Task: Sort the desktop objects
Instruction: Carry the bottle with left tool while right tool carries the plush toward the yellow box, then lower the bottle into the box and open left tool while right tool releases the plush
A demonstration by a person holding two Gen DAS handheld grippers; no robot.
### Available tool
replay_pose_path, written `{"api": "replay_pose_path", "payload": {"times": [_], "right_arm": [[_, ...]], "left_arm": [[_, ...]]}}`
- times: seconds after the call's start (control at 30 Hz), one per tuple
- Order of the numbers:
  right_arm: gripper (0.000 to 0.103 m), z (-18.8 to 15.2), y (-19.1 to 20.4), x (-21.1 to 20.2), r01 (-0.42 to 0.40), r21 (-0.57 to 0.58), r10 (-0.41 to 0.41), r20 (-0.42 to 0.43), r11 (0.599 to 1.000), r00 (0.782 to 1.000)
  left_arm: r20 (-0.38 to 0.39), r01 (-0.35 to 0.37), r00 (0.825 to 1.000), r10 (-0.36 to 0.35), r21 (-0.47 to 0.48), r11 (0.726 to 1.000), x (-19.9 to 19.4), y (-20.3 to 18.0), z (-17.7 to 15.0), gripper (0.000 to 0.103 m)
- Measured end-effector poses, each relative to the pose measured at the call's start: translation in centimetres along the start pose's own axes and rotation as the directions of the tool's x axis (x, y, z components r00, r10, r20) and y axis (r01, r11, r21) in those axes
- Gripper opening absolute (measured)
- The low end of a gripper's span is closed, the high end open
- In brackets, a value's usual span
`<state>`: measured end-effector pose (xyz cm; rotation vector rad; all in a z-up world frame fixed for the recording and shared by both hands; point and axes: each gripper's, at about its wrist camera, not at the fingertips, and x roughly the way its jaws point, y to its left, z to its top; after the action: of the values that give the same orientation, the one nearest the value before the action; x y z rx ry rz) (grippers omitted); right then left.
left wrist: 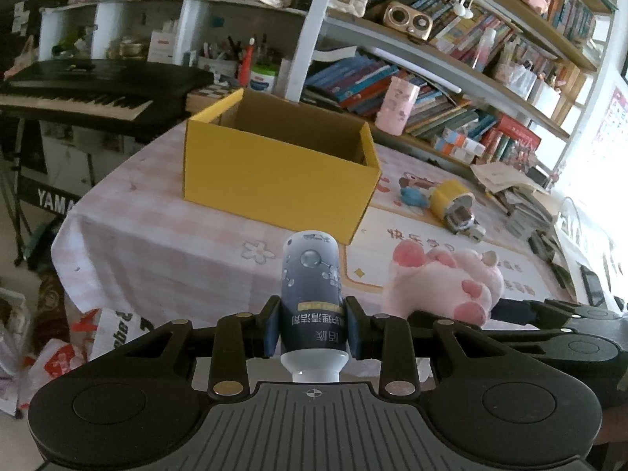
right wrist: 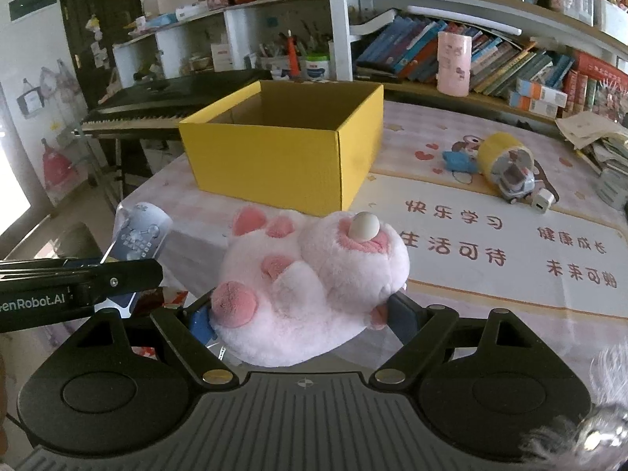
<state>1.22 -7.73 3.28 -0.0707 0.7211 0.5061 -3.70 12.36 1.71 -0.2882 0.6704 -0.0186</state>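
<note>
My left gripper (left wrist: 312,325) is shut on a grey-blue bottle (left wrist: 311,286) with a white cap, held upside down above the near table edge. The bottle also shows in the right wrist view (right wrist: 141,231), at the left. My right gripper (right wrist: 300,314) is shut on a pink plush paw toy (right wrist: 310,278), held above the table; the toy shows in the left wrist view (left wrist: 443,282) to the right of the bottle. An open, empty-looking yellow cardboard box (left wrist: 278,172) (right wrist: 286,149) stands on the table straight ahead of both grippers.
On the pink tablecloth (right wrist: 490,235) at the right lie a yellow tape roll (right wrist: 496,155), a blue item (right wrist: 457,161), a small toy car (right wrist: 518,184) and a white charger (right wrist: 543,200). A pink cup (right wrist: 453,62) and bookshelves stand behind. A keyboard piano (left wrist: 78,90) stands left.
</note>
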Motion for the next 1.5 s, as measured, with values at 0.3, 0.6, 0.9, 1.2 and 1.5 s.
{"api": "replay_pose_path", "payload": {"times": [0.3, 0.6, 0.9, 1.2, 1.5], "right_arm": [[0.083, 0.5, 0.3, 0.7, -0.013, -0.005, 0.013, -0.009, 1.0, 1.0], [0.083, 1.6, 0.1, 1.9, -0.029, -0.012, 0.029, -0.001, 0.999, 1.0], [0.083, 6.0, -0.4, 4.3, -0.041, -0.078, 0.047, 0.066, 0.996, 0.997], [0.083, 12.1, -2.3, 8.2, -0.062, -0.076, 0.07, 0.102, 0.995, 0.992], [0.083, 17.7, -4.1, 14.3, -0.056, -0.165, 0.076, 0.117, 0.985, 0.99]], "left_arm": [[-0.014, -0.007, 1.0, 0.007, -0.005, 1.0, 0.4, 0.4, 0.3, 0.032], [-0.012, -0.017, 1.0, 0.017, 0.002, 1.0, 1.2, 0.6, 0.9, 0.032], [0.045, -0.027, 0.999, 0.028, -0.022, 0.999, 3.9, 1.0, 4.6, 0.032], [0.129, -0.03, 0.991, 0.034, -0.033, 0.999, 7.7, 1.2, 10.1, 0.032], [0.159, -0.072, 0.984, 0.076, -0.028, 0.997, 13.0, 1.8, 15.6, 0.032]]}}
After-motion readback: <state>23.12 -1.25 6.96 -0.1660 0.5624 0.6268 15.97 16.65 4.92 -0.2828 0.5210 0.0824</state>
